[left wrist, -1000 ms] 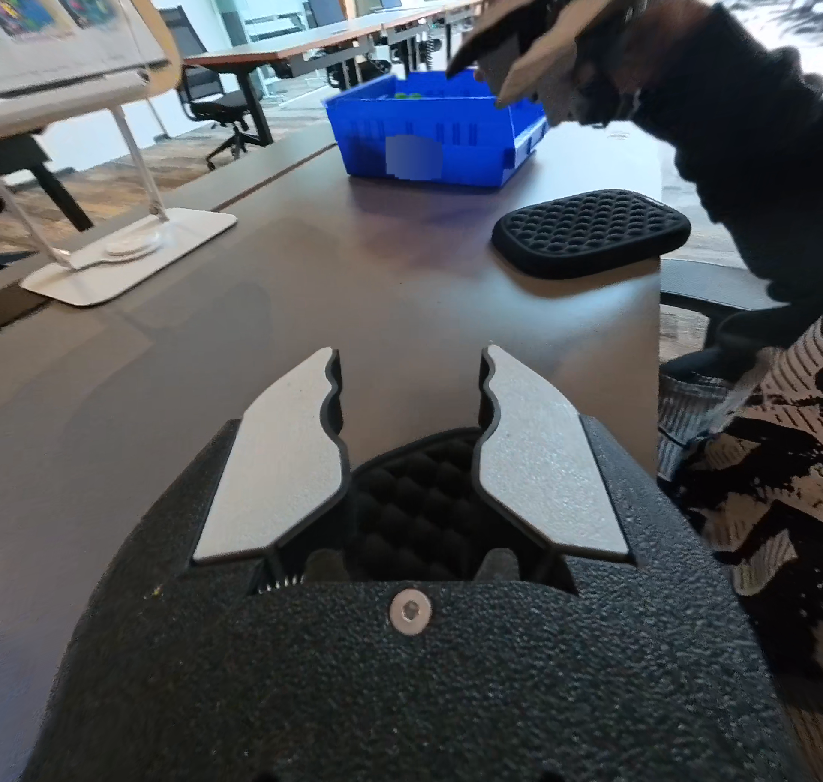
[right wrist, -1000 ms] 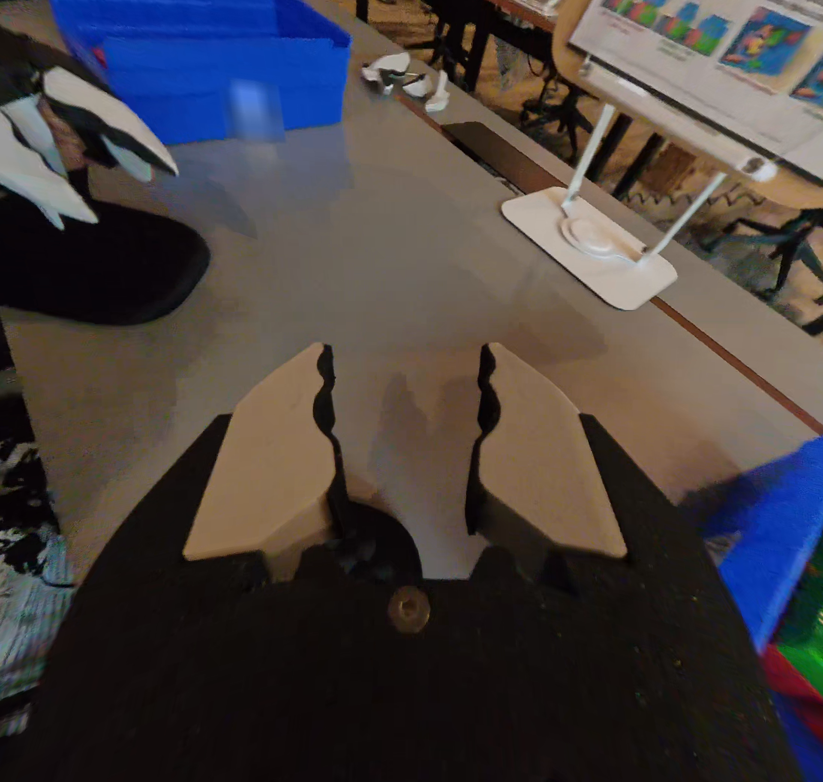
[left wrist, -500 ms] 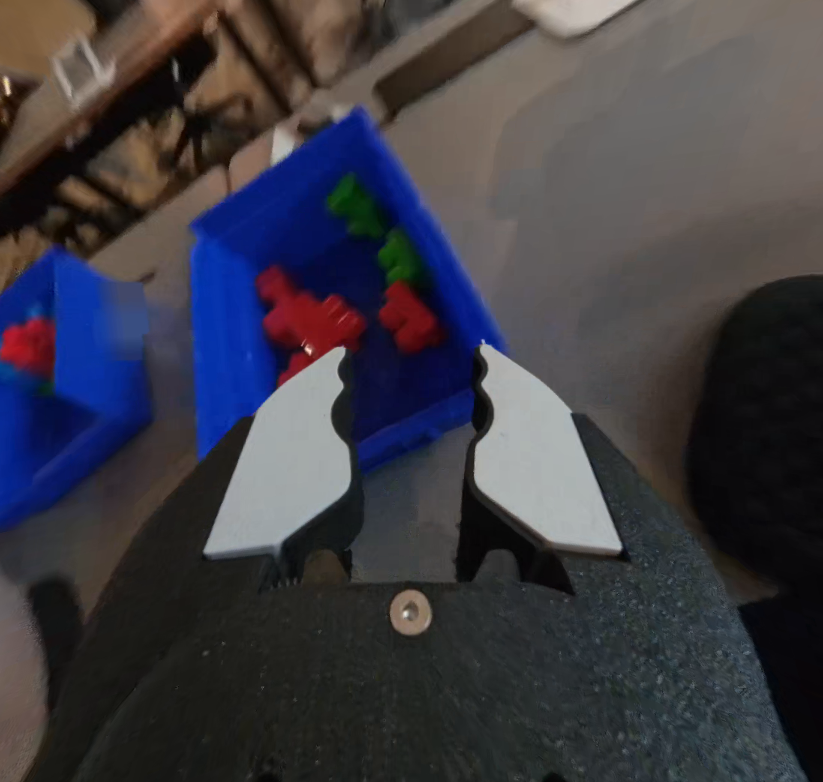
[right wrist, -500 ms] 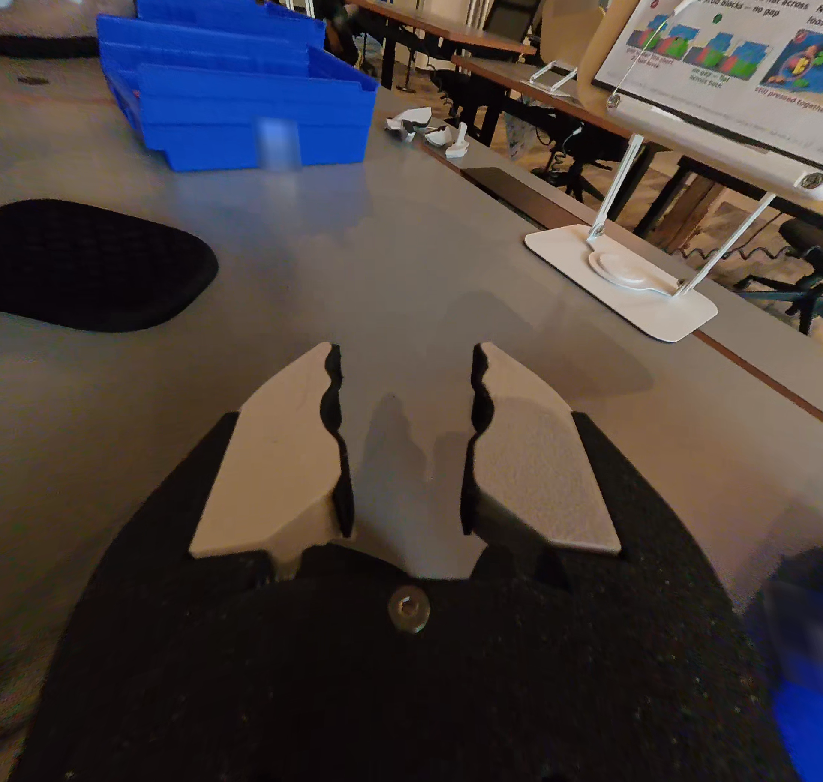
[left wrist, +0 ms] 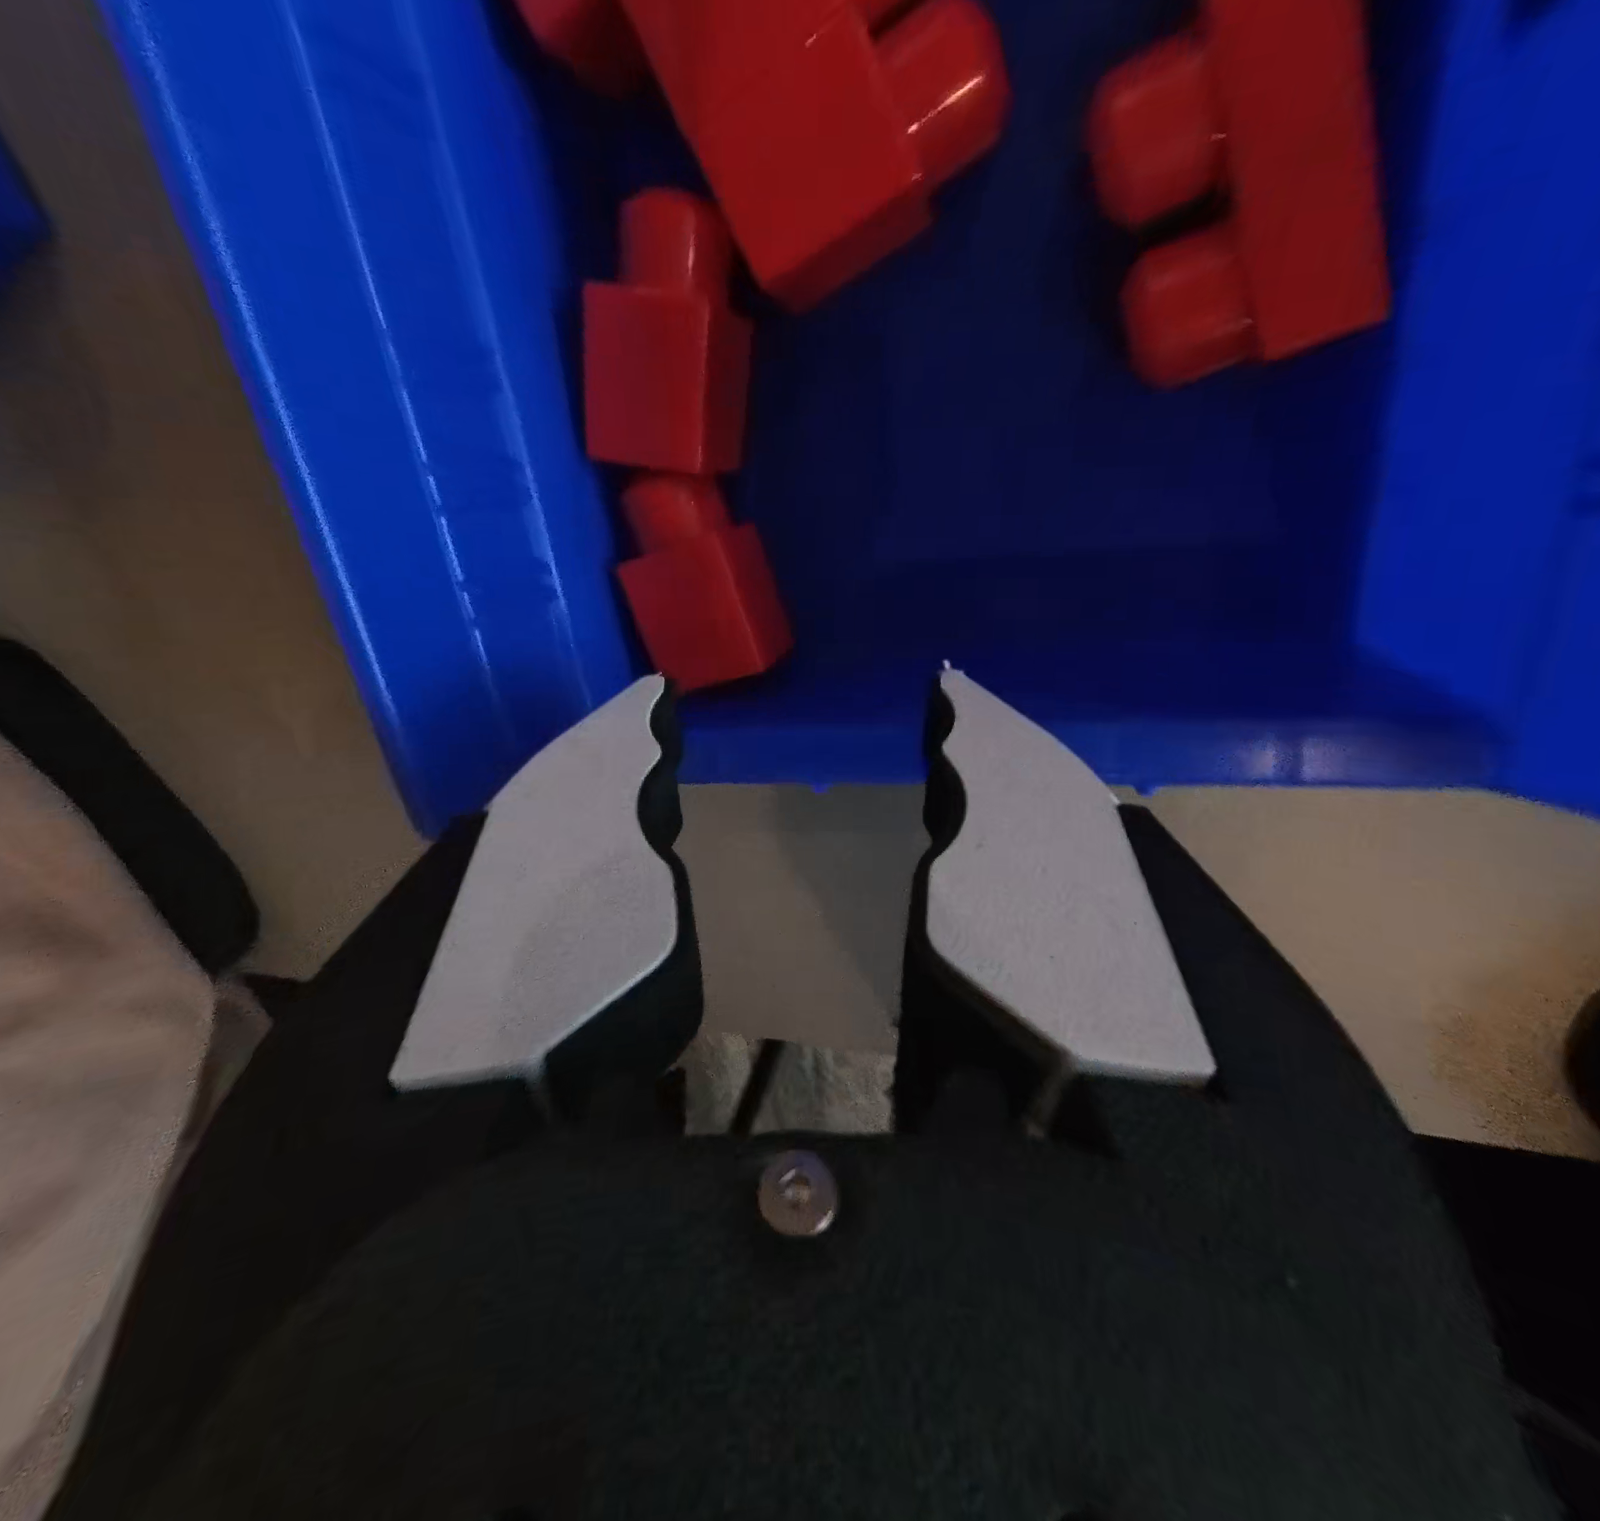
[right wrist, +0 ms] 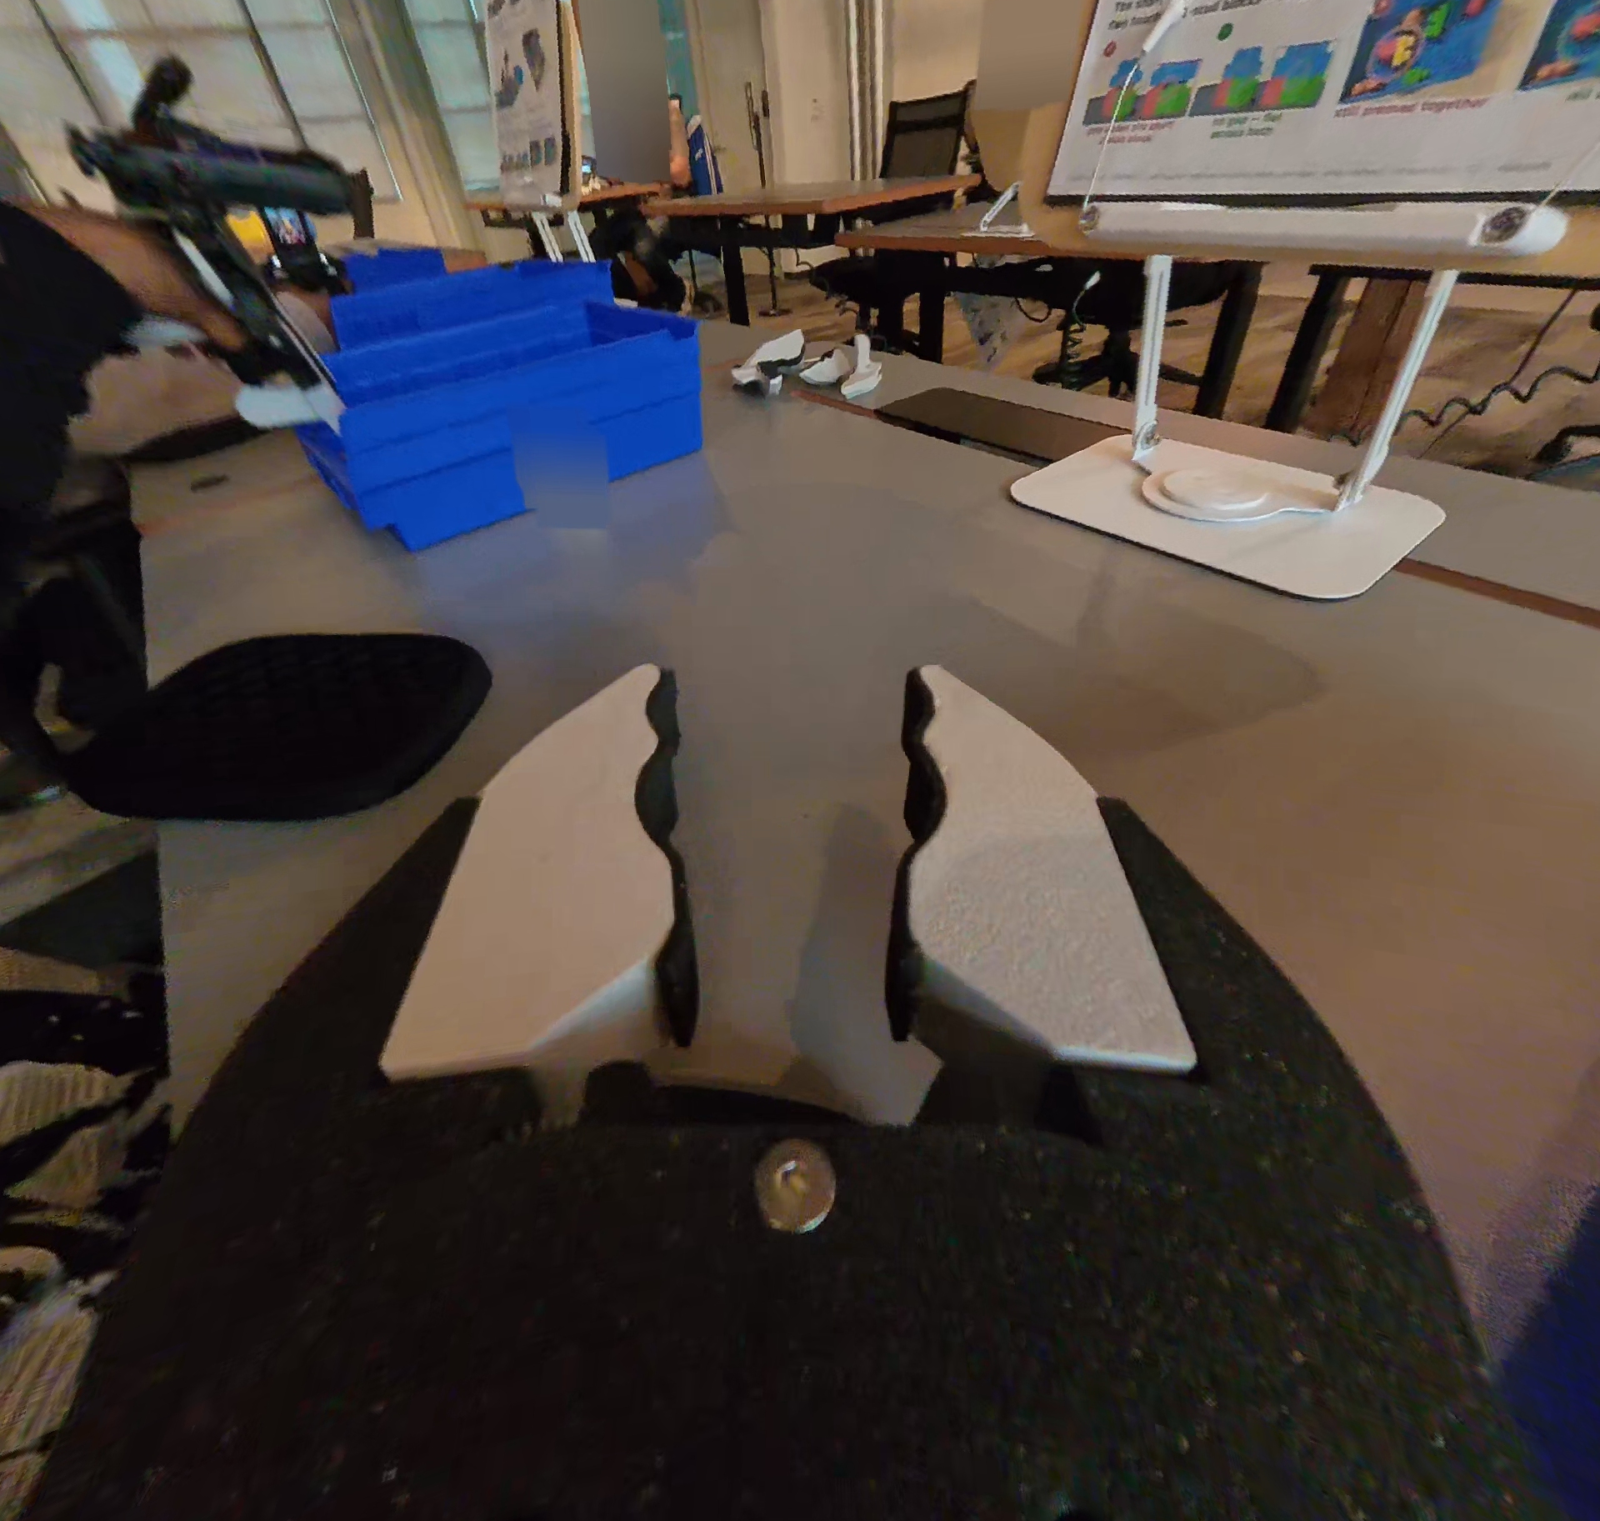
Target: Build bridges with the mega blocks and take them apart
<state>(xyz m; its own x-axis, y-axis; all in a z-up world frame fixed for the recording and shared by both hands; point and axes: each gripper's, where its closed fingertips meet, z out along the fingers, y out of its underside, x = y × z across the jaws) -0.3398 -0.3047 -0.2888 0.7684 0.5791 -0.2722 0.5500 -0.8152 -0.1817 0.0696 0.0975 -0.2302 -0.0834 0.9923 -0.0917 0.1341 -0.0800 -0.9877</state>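
1. The left gripper (left wrist: pixel 801 683) hangs over the near rim of a blue bin (left wrist: pixel 364 371), looking steeply down into it. Its jaws stand apart with nothing between them; the fingertips (left wrist: pixel 645 704) touch nothing.
2. Red mega blocks lie on the bin floor. A small single-stud block (left wrist: pixel 701 605) sits just beyond the left fingertip, against the bin's left wall, its stud pointing away from the gripper and slightly left.
3. A second single-stud block (left wrist: pixel 662 354) lies directly beyond the first and touches it, its stud also pointing away, so the two form a line running along the wall.
4. A larger red block (left wrist: pixel 779 120) lies farther in, its long axis running diagonally from upper left to lower right, with studs pointing right.
5. Another red two-stud block (left wrist: pixel 1273 181) lies at the right side of the bin, its long axis running roughly away from the gripper and its studs pointing left.
6. The right gripper (right wrist: pixel 788 683) hovers low over the grey table (right wrist: pixel 1125 787), jaws parted and empty.
7. In the right wrist view the left gripper (right wrist: pixel 286 401) shows at the edge of the blue bins (right wrist: pixel 519 406); a black perforated pad (right wrist: pixel 277 717) lies nearer, and a white stand (right wrist: pixel 1229 501) holding an instruction board sits to the right.
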